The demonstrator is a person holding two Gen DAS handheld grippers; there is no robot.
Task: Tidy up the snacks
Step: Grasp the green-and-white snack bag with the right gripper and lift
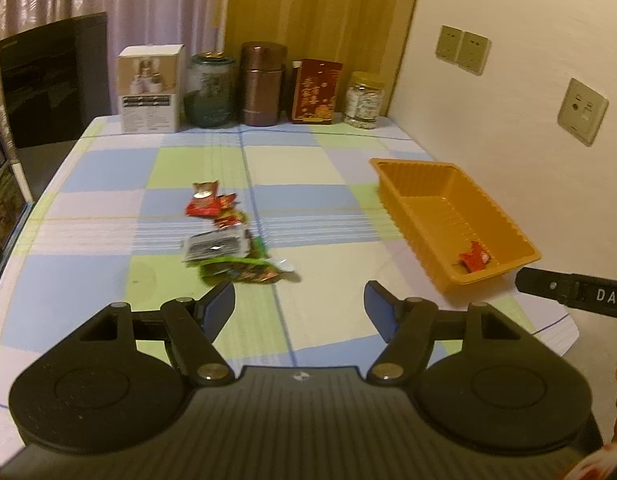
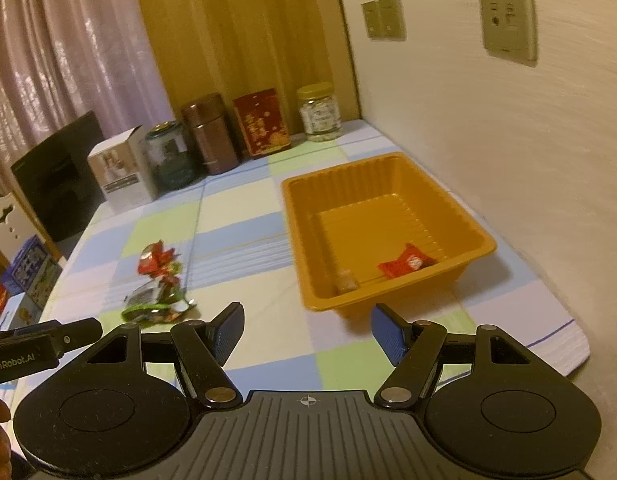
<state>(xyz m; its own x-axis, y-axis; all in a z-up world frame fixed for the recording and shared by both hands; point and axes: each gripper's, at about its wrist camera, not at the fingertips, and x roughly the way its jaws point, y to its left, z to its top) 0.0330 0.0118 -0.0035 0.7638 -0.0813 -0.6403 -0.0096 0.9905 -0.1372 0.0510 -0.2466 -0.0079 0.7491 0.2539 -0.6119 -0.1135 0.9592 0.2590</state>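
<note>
Left gripper [image 1: 299, 300]: jaws spread wide, nothing between the blue pads [image 1: 222, 304], held above the checked cloth [image 1: 108, 168] of the table. Right gripper [image 2: 307, 322]: jaws likewise wide apart and empty, with the tray's near edge just beyond the fingertips. Snack pile [image 1: 224, 236]: lies on the cloth at 11 o'clock from the left gripper, well apart from the tray; red wrappers [image 1: 208, 202] at the far end, a grey packet [image 1: 214, 246] in the middle, a green packet [image 1: 238, 270] nearest. Orange tray [image 2: 304, 248]: sits at 1 o'clock in the right view, beside the wall, holding one red snack [image 2: 404, 266] near its front wall and a small pale item [image 2: 345, 281] in the front left corner. Back edge of table, 12 o'clock: white box [image 1: 150, 88], green jar [image 1: 210, 90], brown canister [image 1: 262, 84], red box [image 1: 316, 92], yellow-lidded jar [image 1: 364, 100].
</note>
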